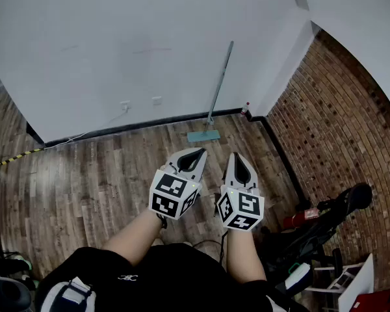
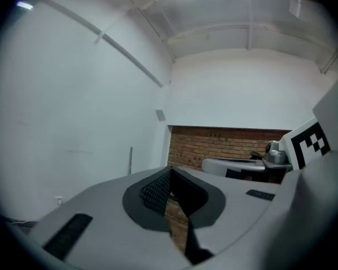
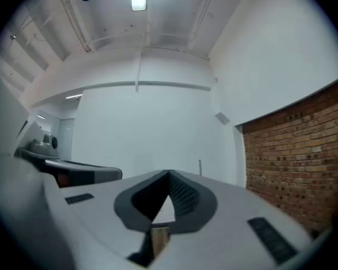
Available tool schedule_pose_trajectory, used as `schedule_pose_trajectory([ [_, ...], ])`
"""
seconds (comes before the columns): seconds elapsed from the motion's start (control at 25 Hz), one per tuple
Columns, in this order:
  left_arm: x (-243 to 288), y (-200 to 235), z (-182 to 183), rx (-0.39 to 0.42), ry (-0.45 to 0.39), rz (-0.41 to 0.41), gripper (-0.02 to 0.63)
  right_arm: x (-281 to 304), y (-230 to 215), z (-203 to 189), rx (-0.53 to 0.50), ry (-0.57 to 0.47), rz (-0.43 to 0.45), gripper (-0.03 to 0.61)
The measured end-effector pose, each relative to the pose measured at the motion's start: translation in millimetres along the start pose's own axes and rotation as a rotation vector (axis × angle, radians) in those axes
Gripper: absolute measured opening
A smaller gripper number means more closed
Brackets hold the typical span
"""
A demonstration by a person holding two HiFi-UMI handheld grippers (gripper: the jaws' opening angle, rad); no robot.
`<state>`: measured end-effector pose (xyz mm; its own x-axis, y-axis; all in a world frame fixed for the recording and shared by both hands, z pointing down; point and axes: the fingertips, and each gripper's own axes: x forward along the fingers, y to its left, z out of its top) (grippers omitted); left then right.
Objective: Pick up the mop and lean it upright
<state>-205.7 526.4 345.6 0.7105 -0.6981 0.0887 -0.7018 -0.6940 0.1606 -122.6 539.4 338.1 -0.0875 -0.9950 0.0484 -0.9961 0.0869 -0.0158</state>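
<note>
The mop stands upright against the white wall, its grey handle (image 1: 220, 80) leaning on the wall and its flat pale-green head (image 1: 203, 136) on the wooden floor. Both grippers are held side by side well short of it, pointing toward it. My left gripper (image 1: 201, 152) is shut with nothing in it, and so is my right gripper (image 1: 236, 155). In the left gripper view the mop handle (image 2: 130, 161) shows far off beyond the closed jaws (image 2: 170, 170). In the right gripper view the mop handle (image 3: 200, 167) appears as a thin line past the closed tips (image 3: 169, 174).
A brick wall (image 1: 338, 116) runs along the right and meets the white wall (image 1: 117, 51) in the corner by the mop. A black wheeled machine (image 1: 318, 229) and red items stand at the lower right. A wall socket (image 1: 156, 101) and a cable sit left of the mop.
</note>
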Motion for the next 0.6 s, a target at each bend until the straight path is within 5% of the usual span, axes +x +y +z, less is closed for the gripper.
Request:
schedule_pose_trajectory([
  [0.6,-2,46,-26,-0.067,0.033,-0.039,-0.003,17,37,-16,-0.033,0.023,-0.034,0.012],
])
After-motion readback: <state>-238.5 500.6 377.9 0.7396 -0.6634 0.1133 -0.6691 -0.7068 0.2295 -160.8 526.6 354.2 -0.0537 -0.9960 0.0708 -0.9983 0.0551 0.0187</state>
